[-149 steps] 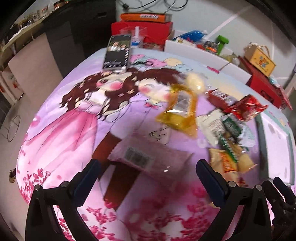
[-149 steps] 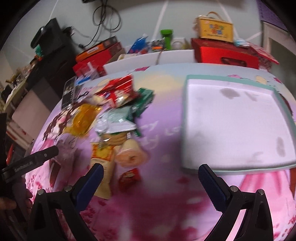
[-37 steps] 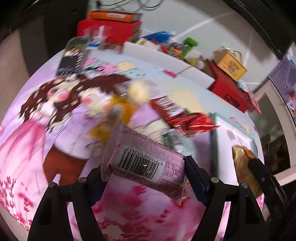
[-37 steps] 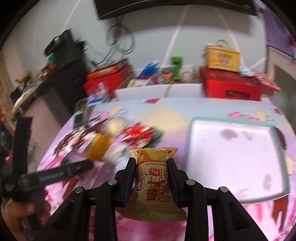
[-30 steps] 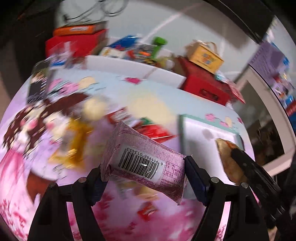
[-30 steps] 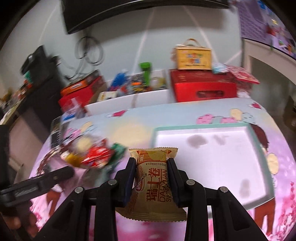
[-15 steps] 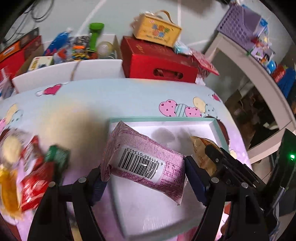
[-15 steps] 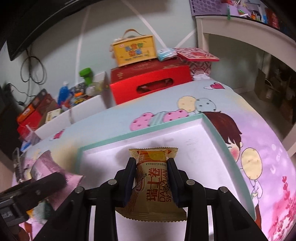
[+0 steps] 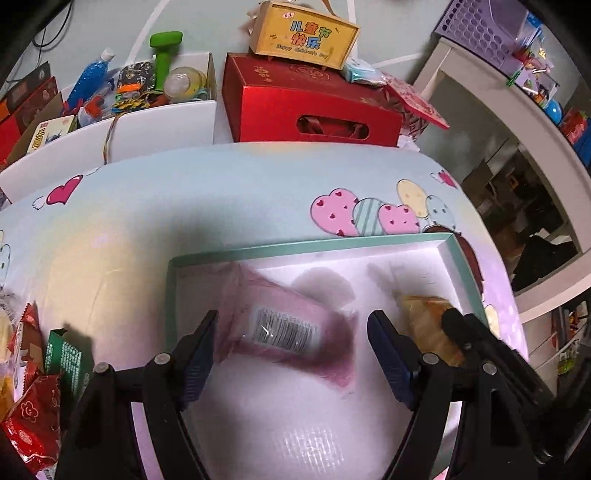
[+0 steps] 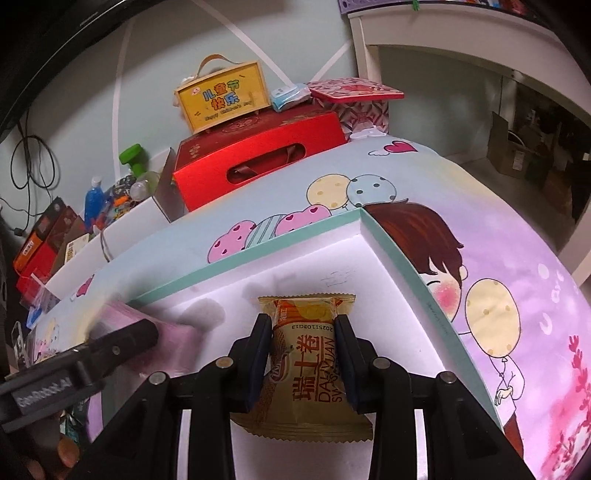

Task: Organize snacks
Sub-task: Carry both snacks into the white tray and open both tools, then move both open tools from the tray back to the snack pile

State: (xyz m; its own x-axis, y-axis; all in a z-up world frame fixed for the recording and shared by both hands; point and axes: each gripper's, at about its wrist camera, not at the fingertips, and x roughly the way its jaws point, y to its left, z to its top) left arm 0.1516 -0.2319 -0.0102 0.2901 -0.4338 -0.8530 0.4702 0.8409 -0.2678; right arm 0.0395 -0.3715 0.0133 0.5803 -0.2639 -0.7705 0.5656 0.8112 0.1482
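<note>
Your left gripper [image 9: 291, 354] has just opened; its jaws stand apart and the pink packet [image 9: 284, 328], blurred, drops into the teal-rimmed tray [image 9: 295, 249]: first snack delivered. Your right gripper [image 10: 302, 360] remains clamped on the yellow roll packet [image 10: 308, 365] over the tray; release is outstanding.

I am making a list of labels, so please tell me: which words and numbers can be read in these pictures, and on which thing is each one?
"儿童节快乐" and "Happy Children's Day": yellow box.
"瑞士卷", "DAHAYUAN", and upside down "20251103G13": yellow snack held by the right gripper.
"GenRobot.AI": left gripper's arm.
Pink snack: barcode blurred, digits unreadable.
Green packet: print too small to read.
</note>
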